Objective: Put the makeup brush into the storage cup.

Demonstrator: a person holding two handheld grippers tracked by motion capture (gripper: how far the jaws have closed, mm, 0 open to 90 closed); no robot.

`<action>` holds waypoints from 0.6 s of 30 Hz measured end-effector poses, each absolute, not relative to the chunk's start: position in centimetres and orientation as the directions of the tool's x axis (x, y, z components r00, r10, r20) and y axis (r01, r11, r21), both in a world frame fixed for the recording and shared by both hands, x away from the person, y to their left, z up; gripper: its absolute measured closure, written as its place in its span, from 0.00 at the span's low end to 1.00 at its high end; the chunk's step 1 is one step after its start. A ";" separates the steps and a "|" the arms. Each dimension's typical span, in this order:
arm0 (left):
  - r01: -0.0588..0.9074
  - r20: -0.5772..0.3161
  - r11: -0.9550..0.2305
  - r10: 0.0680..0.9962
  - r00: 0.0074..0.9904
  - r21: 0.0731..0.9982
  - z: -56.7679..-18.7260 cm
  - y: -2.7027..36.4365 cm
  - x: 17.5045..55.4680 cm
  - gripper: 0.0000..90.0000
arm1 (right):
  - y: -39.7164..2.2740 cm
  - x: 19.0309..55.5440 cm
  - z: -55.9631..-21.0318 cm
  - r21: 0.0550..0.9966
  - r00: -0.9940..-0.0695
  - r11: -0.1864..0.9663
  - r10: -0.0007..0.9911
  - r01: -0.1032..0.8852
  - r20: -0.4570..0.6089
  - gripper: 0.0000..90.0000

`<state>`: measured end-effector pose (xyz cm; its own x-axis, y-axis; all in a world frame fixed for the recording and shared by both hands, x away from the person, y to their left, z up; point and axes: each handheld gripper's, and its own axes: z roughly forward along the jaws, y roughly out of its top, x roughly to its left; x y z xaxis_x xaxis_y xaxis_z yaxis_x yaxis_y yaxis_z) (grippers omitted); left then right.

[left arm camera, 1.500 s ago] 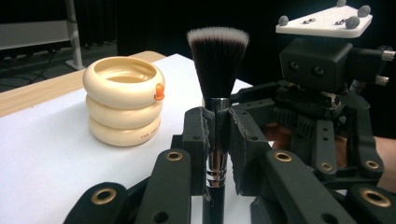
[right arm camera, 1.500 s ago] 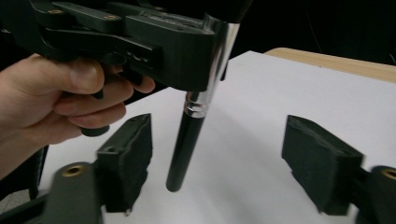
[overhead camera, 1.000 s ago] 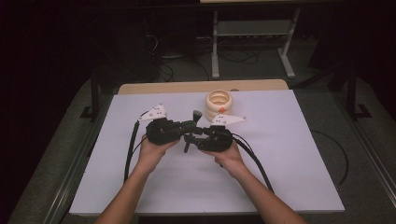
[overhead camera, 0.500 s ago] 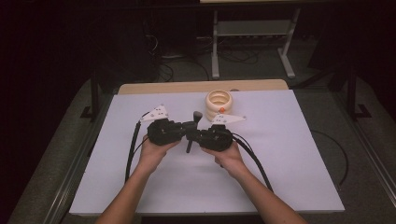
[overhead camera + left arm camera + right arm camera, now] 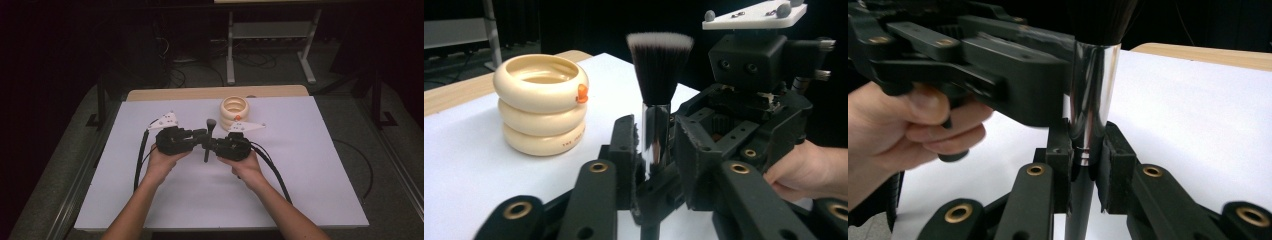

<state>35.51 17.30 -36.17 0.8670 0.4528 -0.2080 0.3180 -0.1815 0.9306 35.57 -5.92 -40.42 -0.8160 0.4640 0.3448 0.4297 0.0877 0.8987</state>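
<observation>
A makeup brush [image 5: 208,134] with a chrome ferrule and dark, white-tipped bristles [image 5: 659,65] is held over the white table between both grippers. My right gripper [image 5: 1083,165] is shut on it, its pads pressing the lower end of the ferrule [image 5: 1093,90]. My left gripper [image 5: 656,150] comes from the opposite side, higher on the ferrule. Its jaws have just been opening and now stand a sliver off the metal on each side. In the high view the left gripper [image 5: 202,139] and right gripper [image 5: 210,146] meet tip to tip at mid-table.
A cream holder of three stacked rings [image 5: 234,111] [image 5: 541,105] with a small orange tab stands just behind the grippers. A white sheet [image 5: 300,190] covers the table, with a wooden edge [image 5: 215,93] at the far side. Black cables [image 5: 140,160] trail back along both forearms.
The right gripper has edged up level with the left one. The brush and both hands otherwise stay where they were.
</observation>
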 end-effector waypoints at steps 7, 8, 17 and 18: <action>0.317 -0.209 -0.180 0.450 0.868 0.931 -35.6 18.3 35.6 0.64 | -6.7 35.7 -40.2 0.905 -0.819 0.102 0.477 0.413 0.320 0.85; 0.312 -0.203 -0.179 0.454 0.868 0.933 -35.5 18.5 35.5 0.62 | -6.8 35.7 -40.2 0.907 -0.820 0.105 0.478 0.408 0.313 0.85; 0.287 -0.177 -0.179 0.462 0.869 0.941 -35.0 19.6 35.2 0.52 | -7.4 35.7 -40.0 0.914 -0.827 0.160 0.504 0.372 0.248 0.85; 0.281 -0.171 -0.181 0.461 0.871 0.942 -35.0 19.6 35.1 0.50 | -7.4 35.7 -40.0 0.916 -0.828 0.164 0.508 0.365 0.239 0.85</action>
<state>35.15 19.62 -35.01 0.8706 0.4611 -0.1715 0.2814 -0.1809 0.9424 35.73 -7.40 -39.97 -0.8278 0.5075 0.2390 0.3650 0.1638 0.9165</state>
